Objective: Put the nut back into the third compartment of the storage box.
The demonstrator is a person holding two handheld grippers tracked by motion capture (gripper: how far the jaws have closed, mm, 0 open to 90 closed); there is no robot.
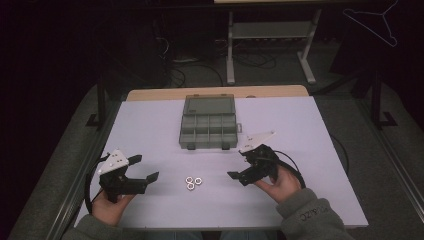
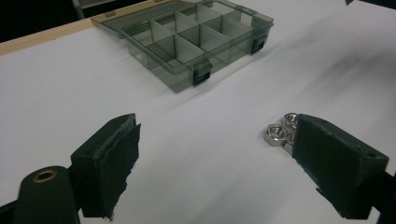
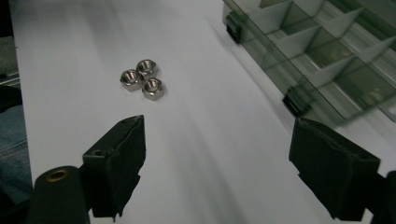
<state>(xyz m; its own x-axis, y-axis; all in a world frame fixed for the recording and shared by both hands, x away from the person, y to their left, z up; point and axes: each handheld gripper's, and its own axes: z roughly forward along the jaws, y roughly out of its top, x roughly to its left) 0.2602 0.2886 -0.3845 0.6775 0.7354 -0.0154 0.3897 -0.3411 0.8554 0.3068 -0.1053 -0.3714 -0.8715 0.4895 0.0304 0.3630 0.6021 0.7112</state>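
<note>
So both claws gape wide: left gripper lower left, right gripper lower right, three hex nuts between, open compartment box above center.

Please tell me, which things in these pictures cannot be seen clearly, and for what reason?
- Nuts: in the left gripper view, the right jaw covers part of the group.
- Box: in the right gripper view, the top and right edges cut it off.
- Nut threads: too small in the high view.
- Box compartments: contents unclear through dim light.
</note>
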